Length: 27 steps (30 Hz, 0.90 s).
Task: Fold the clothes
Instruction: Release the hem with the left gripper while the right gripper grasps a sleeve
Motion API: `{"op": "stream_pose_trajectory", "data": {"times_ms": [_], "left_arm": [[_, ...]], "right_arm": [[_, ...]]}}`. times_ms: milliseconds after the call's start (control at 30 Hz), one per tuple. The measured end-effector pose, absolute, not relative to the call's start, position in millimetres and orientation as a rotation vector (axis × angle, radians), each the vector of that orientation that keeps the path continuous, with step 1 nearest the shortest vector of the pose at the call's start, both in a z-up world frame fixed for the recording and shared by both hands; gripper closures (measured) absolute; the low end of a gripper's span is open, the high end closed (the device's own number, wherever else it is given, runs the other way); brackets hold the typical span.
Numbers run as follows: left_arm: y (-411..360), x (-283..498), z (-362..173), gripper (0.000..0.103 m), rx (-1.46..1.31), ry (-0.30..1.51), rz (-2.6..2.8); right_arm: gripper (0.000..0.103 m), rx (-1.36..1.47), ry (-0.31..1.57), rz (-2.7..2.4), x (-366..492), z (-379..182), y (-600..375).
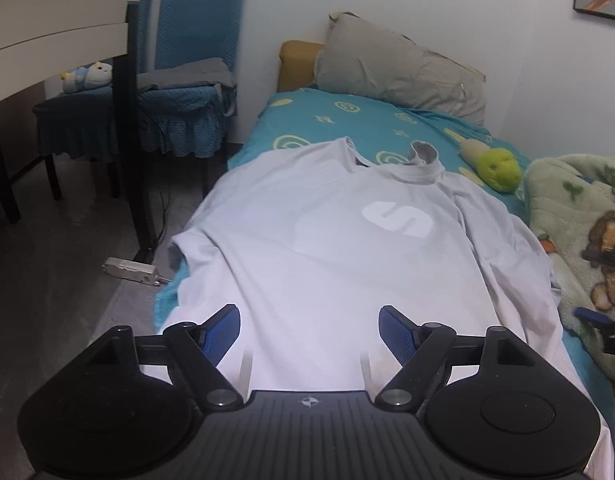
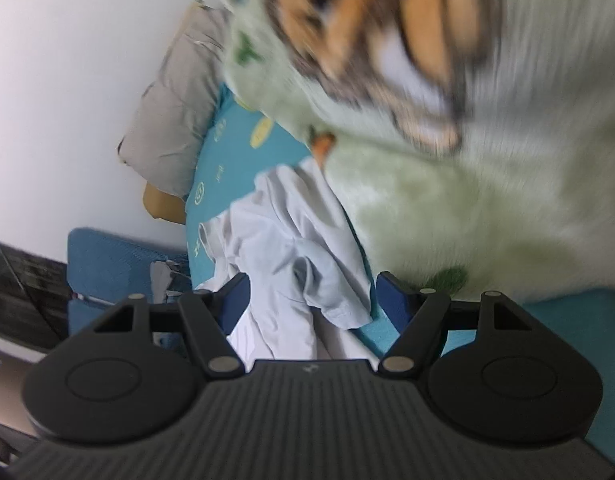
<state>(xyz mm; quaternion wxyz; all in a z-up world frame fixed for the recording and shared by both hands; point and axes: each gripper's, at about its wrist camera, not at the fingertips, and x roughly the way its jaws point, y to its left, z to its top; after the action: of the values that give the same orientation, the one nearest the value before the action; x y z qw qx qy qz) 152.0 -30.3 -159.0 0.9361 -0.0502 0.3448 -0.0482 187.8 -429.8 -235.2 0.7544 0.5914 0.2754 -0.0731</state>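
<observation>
A light grey T-shirt with a white logo lies spread face up on the bed, collar toward the pillow. My left gripper is open and empty, just above the shirt's lower part. My right gripper is open and empty, tilted sideways over the shirt's bunched right sleeve. The right gripper also shows at the right edge of the left wrist view.
The bed has a teal patterned sheet and a grey pillow at its head. A green fleece blanket lies along the shirt's right side. A green plush toy sits near the collar. Blue chairs and a desk stand left.
</observation>
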Motion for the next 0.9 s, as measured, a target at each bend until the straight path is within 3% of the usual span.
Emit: {"op": "stream_pose_trajectory", "data": {"times_ms": [233, 267, 300, 333, 667, 800, 833, 900], "left_arm": [[-26, 164, -170, 0.025, -0.155, 0.705, -0.114], [-25, 166, -172, 0.025, -0.163, 0.705, -0.116], [-25, 167, -174, 0.025, -0.17, 0.705, -0.118], [-24, 169, -175, 0.026, -0.178, 0.705, -0.12], [-18, 179, -182, 0.03, -0.232, 0.685, -0.142], [-19, 180, -185, 0.03, -0.207, 0.684, -0.139], [-18, 180, -185, 0.03, -0.203, 0.684, -0.136], [-17, 181, -186, 0.03, -0.199, 0.681, -0.134]], "right_arm": [[0.036, 1.303, 0.613, -0.153, 225, -256, -410], [0.059, 1.278, 0.616, -0.149, 231, -255, -409], [0.07, 1.229, 0.636, -0.163, 237, -252, -406], [0.088, 1.141, 0.671, -0.198, 242, -249, -402], [0.088, 0.207, 0.466, -0.224, 267, -169, -311], [0.086, 0.123, 0.542, -0.029, 282, -182, -277], [0.081, 0.119, 0.569, 0.014, 285, -187, -272], [0.043, 0.126, 0.611, 0.08, 287, -194, -267]]}}
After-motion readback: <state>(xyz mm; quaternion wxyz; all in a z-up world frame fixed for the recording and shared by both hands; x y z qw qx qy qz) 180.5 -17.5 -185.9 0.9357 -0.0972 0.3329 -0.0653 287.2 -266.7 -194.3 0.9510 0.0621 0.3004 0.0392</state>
